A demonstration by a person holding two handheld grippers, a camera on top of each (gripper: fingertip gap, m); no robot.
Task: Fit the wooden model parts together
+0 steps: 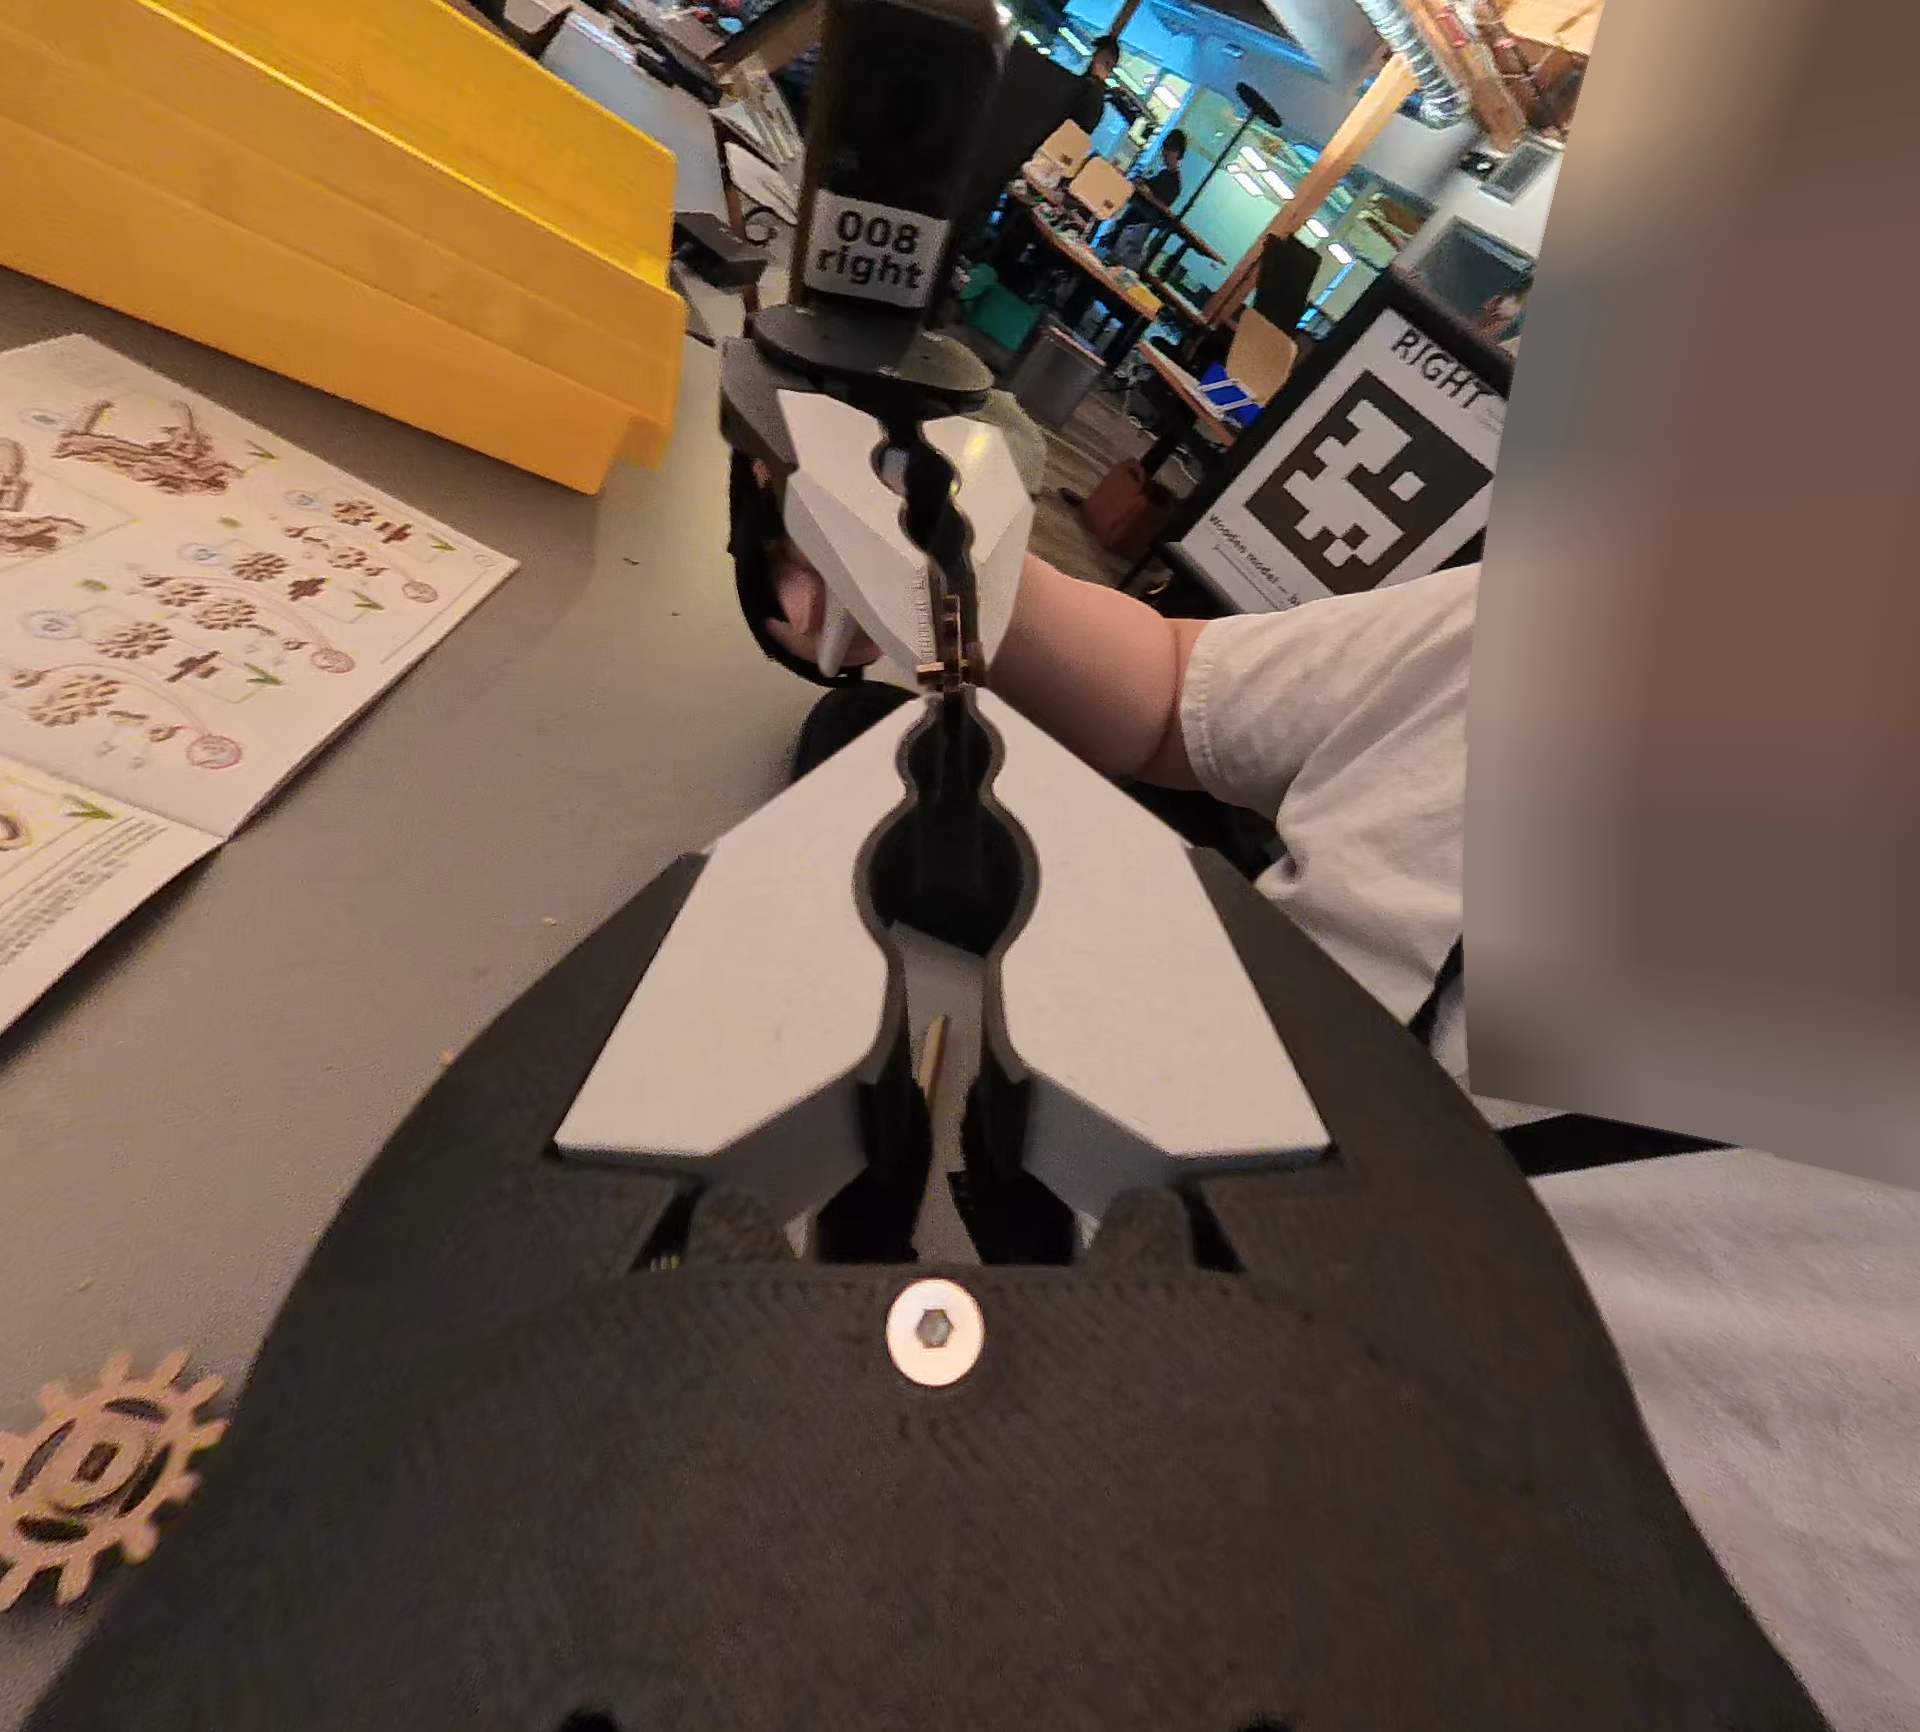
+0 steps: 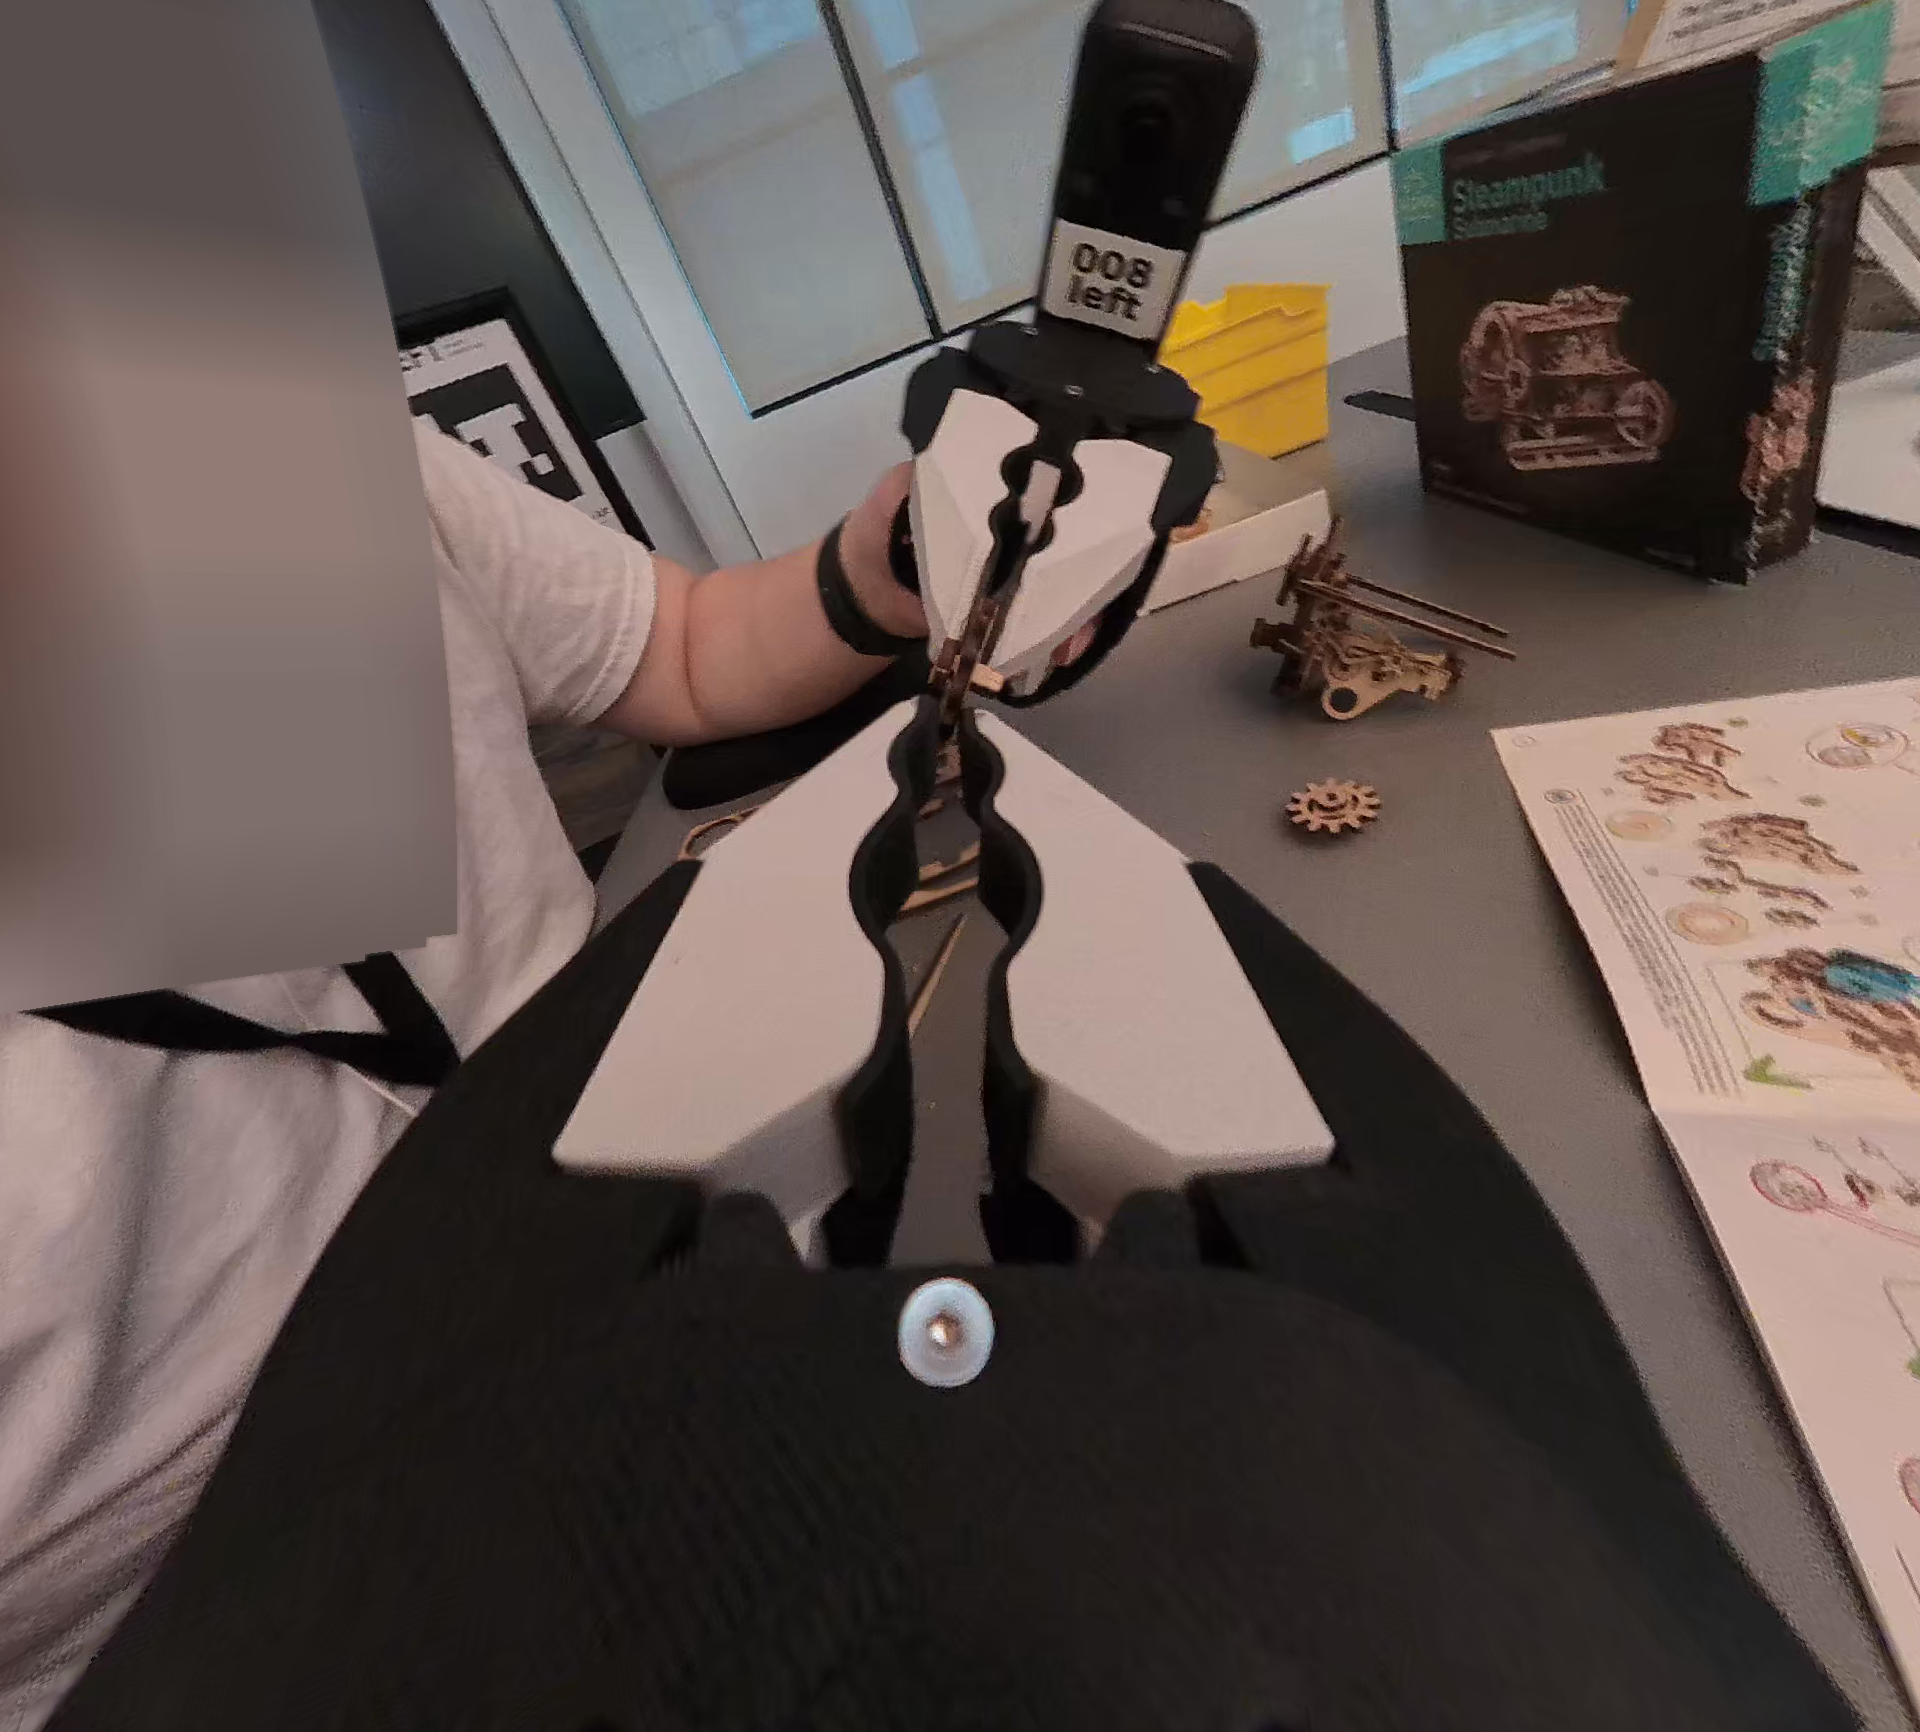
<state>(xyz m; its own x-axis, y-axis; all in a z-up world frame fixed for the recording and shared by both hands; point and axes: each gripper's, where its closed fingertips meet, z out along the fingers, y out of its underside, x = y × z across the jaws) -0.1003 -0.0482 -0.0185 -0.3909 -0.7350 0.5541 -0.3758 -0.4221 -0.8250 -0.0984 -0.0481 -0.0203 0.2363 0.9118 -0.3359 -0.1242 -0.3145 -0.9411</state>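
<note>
My left gripper (image 1: 940, 697) and right gripper (image 2: 948, 714) meet tip to tip above the grey table (image 1: 499, 851). Both are shut. A small wooden part (image 1: 949, 638) sticks out of the right gripper's white fingers (image 1: 883, 539); its end with a short cross piece reaches the left gripper's tips. In the right wrist view the small wooden part (image 2: 961, 648) sits between the left gripper's fingers (image 2: 1070, 529) and touches my right tips. Whether this is one piece or two joined pieces is too small to tell. A thin wooden sliver (image 1: 932, 1059) shows deep between the left fingers.
A loose wooden gear (image 2: 1333, 809) lies on the table and shows in the left wrist view (image 1: 94, 1474). A half-built wooden model (image 2: 1351, 643), the kit box (image 2: 1621, 352), instruction sheets (image 1: 208, 602), and yellow bins (image 1: 312, 176) surround the work spot. Flat wooden parts (image 2: 717, 835) lie below the grippers. My two grippers' fingertips are within a few centimetres of each other. The loose wooden gear (image 2: 1333, 809) is about equally far from each gripper, around 15 centimetres.
</note>
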